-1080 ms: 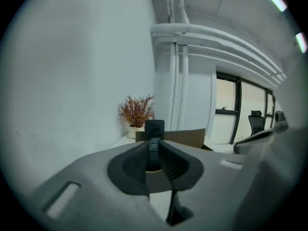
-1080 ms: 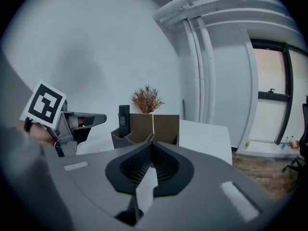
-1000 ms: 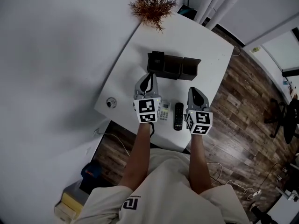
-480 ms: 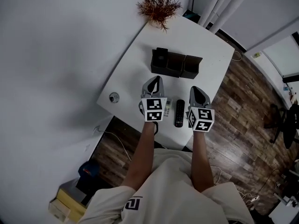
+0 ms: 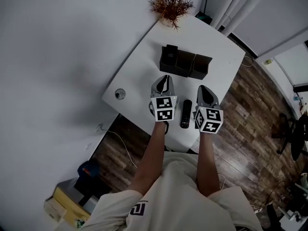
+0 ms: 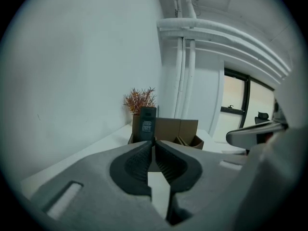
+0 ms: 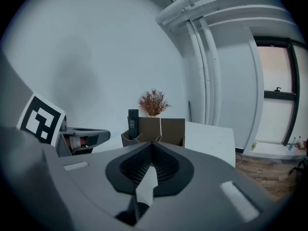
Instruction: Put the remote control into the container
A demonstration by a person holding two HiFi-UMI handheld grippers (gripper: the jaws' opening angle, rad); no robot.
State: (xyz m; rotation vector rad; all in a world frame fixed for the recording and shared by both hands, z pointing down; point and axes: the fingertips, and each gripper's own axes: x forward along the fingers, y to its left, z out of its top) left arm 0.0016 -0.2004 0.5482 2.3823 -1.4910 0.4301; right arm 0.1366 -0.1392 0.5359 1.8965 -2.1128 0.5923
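- One black remote (image 5: 186, 113) lies flat on the table (image 5: 211, 37), between the two grippers and near the front edge, well apart from the container (image 5: 202, 67).
- Likely handling: a slim, stiff plastic bar that is light and not fragile, but smooth enough to slide or twist in a loose pinch.
- Best hold, I judge, is across its narrow width on the two long edges, a little behind the middle. That way it hangs end-down and can go upright into a compartment.
- Lying flat, it leaves little edge to catch, so the jaws need to straddle it low, close to the table.
- Left gripper (image 6: 154, 142): its jaws are opening, with only a slit between the tips so far and nothing between them.
- Right gripper (image 7: 152, 145): its jaws are pressed together and empty.
- Both hover above the table on either side of the remote; neither touches it.
- Counts:
  - one container with three compartments in a row
  - one remote on the table
  - one second remote (image 6: 147, 123) standing upright in the container's end compartment, at the left in both gripper views
  - two grippers
  - one dried plant (image 5: 172, 4) at the far corner
  - one small round object (image 5: 120, 94) at the left corner, too small to name
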